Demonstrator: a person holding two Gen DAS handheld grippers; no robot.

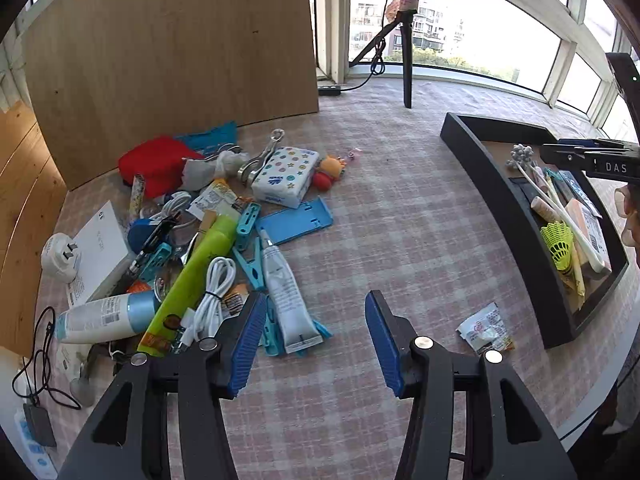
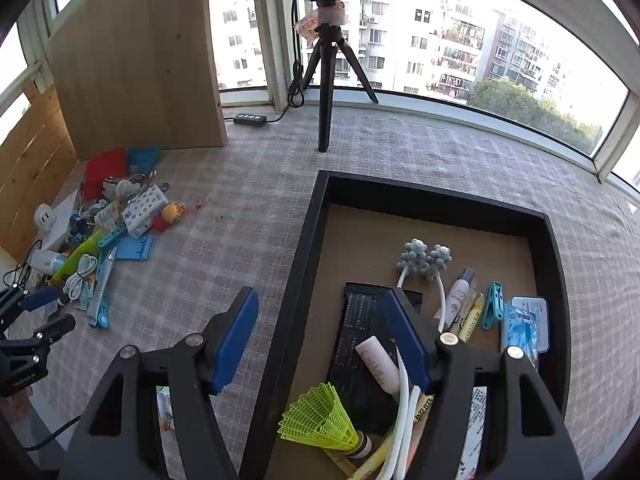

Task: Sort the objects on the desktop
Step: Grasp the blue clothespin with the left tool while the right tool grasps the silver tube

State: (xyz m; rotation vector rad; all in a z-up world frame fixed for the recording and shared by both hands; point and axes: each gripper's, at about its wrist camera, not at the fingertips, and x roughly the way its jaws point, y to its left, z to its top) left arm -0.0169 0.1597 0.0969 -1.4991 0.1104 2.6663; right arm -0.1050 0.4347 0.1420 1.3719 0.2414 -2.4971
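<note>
My left gripper (image 1: 316, 312) hangs open over the checked tablecloth with nothing between its blue pads. Just left of it lies a heap of clutter, including a white tube (image 1: 286, 292), a coiled white cable (image 1: 214, 296), a green tube (image 1: 196, 276) and a blue holder (image 1: 296, 220). A snack packet (image 1: 486, 328) lies alone to its right. My right gripper (image 2: 320, 300) is open and empty, straddling the left wall of the black tray (image 2: 298, 280). In the tray lie a yellow shuttlecock (image 2: 320, 420), a pink tube (image 2: 378, 364), a teal clip (image 2: 492, 310) and several other items.
A ring-light tripod (image 2: 326, 92) stands on the table behind the tray, with a power strip (image 2: 250, 119) beside it. A wooden board (image 1: 172, 40) rises behind the clutter. A tissue pack (image 1: 286, 176), a red pouch (image 1: 156, 164) and a white bottle (image 1: 108, 316) are in the heap.
</note>
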